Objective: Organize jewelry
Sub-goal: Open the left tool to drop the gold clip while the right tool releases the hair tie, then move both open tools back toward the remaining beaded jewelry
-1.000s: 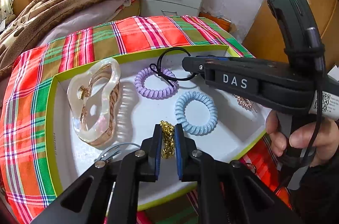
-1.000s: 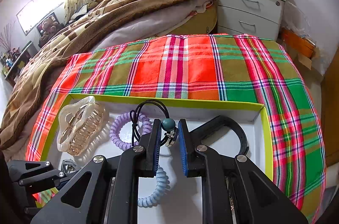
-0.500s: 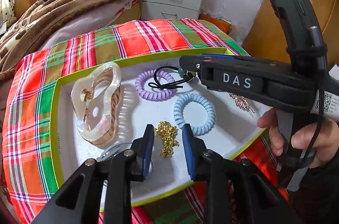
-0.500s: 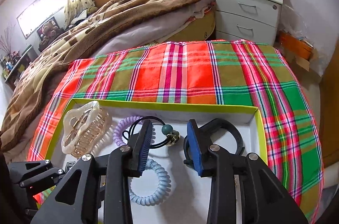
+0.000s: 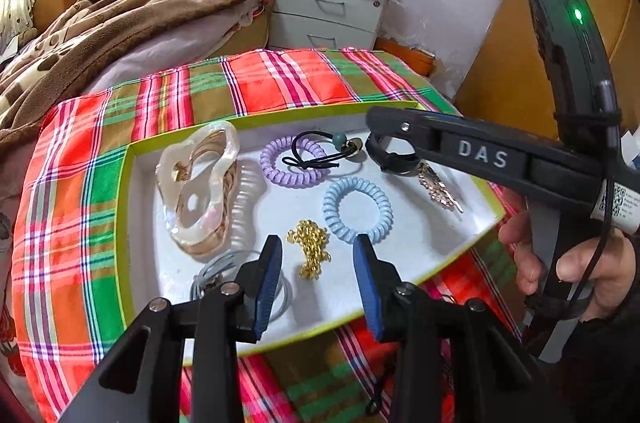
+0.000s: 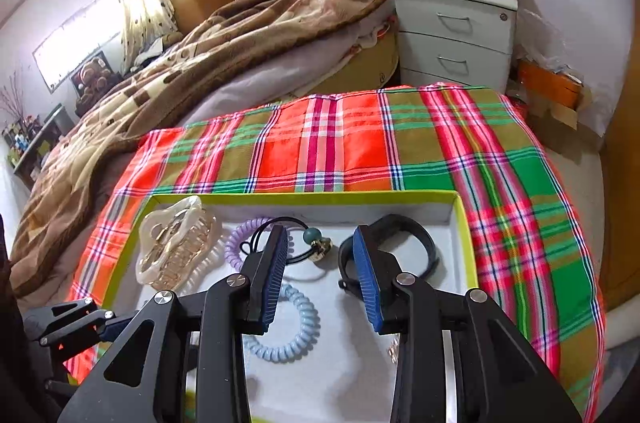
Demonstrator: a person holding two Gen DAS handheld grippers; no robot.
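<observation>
plaid tablecloth (image 6: 360, 151) covers the table beside a bed, and on it sits the green-rimmed tray (image 5: 132, 207) holding all the jewelry. largest inside is the pearly claw clip (image 5: 200, 183), then the lilac coil tie (image 5: 292, 163) and blue coil tie (image 5: 356, 209). left gripper (image 5: 318, 263) has spread wide, letting the gold chain (image 5: 310, 249) drop onto the tray floor. right gripper (image 6: 320, 267) has likewise opened, leaving the black beaded elastic (image 6: 308, 239) across the lilac coil. both pieces look placed.

Black gripper (image 5: 318, 273), blue ribbed pads (image 5: 269, 285)
</observation>
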